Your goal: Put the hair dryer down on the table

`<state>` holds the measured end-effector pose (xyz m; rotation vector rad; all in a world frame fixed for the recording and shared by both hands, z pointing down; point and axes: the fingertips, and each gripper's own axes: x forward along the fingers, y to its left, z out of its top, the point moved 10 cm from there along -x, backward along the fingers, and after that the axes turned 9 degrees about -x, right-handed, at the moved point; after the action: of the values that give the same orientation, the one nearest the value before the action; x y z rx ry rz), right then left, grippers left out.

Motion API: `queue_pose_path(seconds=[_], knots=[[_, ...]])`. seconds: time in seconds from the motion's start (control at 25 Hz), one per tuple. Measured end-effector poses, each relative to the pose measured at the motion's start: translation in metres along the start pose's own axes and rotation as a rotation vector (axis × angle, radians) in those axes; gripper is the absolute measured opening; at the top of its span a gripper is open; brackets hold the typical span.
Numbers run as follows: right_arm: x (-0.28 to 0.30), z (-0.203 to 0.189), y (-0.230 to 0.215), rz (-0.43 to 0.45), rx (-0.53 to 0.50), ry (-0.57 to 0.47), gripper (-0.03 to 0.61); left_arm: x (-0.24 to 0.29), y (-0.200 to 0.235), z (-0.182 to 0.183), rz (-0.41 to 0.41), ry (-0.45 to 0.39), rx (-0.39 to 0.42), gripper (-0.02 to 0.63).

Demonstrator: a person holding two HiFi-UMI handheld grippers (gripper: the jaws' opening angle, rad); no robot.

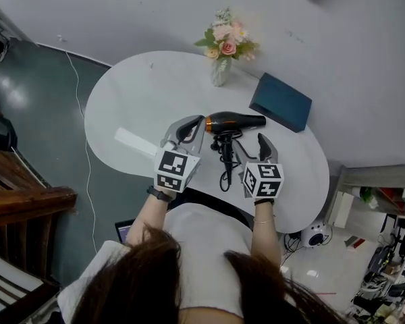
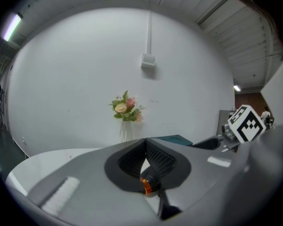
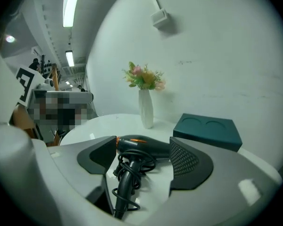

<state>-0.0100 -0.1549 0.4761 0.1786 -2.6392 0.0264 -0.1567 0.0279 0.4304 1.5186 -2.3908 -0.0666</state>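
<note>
The black hair dryer [image 1: 233, 122] with an orange ring lies on the round white table [image 1: 142, 93]. Its handle points toward me and its cord [image 1: 226, 172] is bunched beside it. My left gripper [image 1: 197, 125] is just left of the dryer's orange rear end. In the left gripper view this gripper [image 2: 145, 145] has its jaw tips together, and the orange ring [image 2: 146, 185] shows low, just past them. My right gripper [image 1: 251, 145] hovers at the dryer's right. In the right gripper view it [image 3: 144, 147] is open, and the dryer [image 3: 141, 147] rests on the table beyond the spread jaws, untouched.
A vase of pink flowers [image 1: 223, 49] stands at the table's far side. A dark teal box [image 1: 281, 101] lies at the far right near the wall. A flat white strip [image 1: 135, 142] lies left of my left gripper. Wooden furniture [image 1: 20, 204] stands at the left.
</note>
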Motion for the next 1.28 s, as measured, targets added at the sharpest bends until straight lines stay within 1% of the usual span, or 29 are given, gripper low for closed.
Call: queue_pose_path(seconds=[0.32, 0.48, 0.56, 0.68, 0.72, 0.8, 1.0, 1.08, 1.16, 1.28], knots=[[-0.046, 0.042, -0.019, -0.107, -0.039, -0.163, 0.325, 0.006, -0.018, 0.027, -0.079, -0.053, 0.058, 0.058], [-0.071, 0.059, -0.026, -0.142, -0.058, -0.24, 0.324, 0.008, -0.026, 0.037, -0.109, -0.061, 0.078, 0.058], [-0.082, 0.066, -0.029, -0.157, -0.073, -0.271, 0.321, 0.01, -0.031, 0.042, -0.127, -0.08, 0.084, 0.058], [-0.096, 0.073, -0.03, -0.177, -0.081, -0.315, 0.285, 0.011, -0.035, 0.048, -0.146, -0.099, 0.086, 0.058], [-0.1, 0.075, -0.03, -0.179, -0.074, -0.33, 0.264, 0.011, -0.036, 0.049, -0.149, -0.1, 0.086, 0.058], [-0.107, 0.076, -0.033, -0.184, -0.062, -0.353, 0.246, 0.013, -0.038, 0.051, -0.158, -0.097, 0.089, 0.058], [-0.121, 0.075, -0.042, -0.213, -0.05, -0.372, 0.168, 0.023, -0.047, 0.057, -0.197, -0.115, 0.081, 0.058], [-0.126, 0.073, -0.047, -0.229, -0.038, -0.38, 0.147, 0.027, -0.051, 0.057, -0.206, -0.111, 0.08, 0.058], [-0.13, 0.07, -0.053, -0.251, -0.03, -0.388, 0.103, 0.032, -0.055, 0.056, -0.212, -0.102, 0.082, 0.058], [-0.136, 0.067, -0.062, -0.272, -0.009, -0.399, 0.059, 0.039, -0.062, 0.057, -0.234, -0.084, 0.08, 0.058]])
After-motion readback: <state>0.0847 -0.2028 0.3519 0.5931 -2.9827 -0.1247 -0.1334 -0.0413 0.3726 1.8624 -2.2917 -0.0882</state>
